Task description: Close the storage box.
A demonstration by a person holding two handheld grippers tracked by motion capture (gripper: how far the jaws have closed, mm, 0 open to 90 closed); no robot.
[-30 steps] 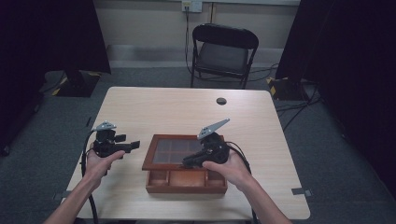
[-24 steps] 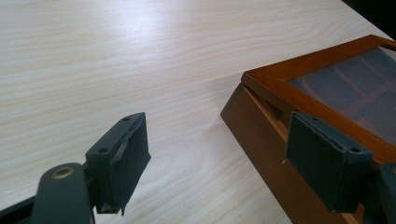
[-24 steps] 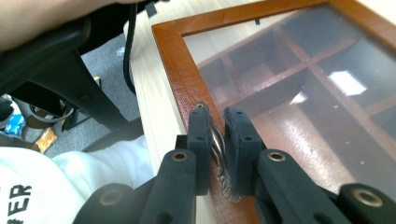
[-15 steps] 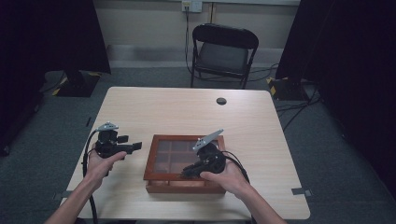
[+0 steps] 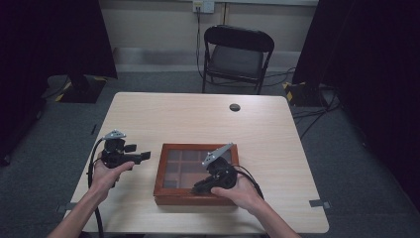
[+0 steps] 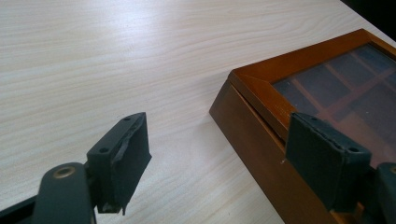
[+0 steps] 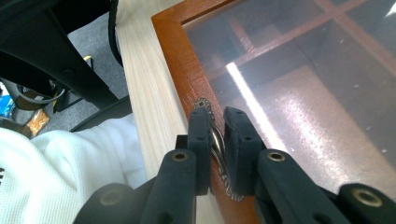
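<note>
R hand-held gripper (image 7: 215, 140) is clamped on the box's metal handle (image 7: 217, 148), jaws pinching it at the front edge of the lid (image 7: 299, 79). The box (image 5: 195, 171) sits on the tabletop (image 5: 198, 119) right under that gripper, front edge twd the person. L hand-held gripper (image 6: 224, 154) is open w/ nothing between the jaws, held just off the box's left side wall (image 6: 252, 140).

Handling, judged: wood box w/ glass-pane lid, rigid, prob fairly heavy; glass fragile, so no dropping the lid. Handle is small, smooth metal, could slip; best grip is mid-handle, as now. The box is near square, handle running along the front edge. Beyond it, bare tabletop.
</note>
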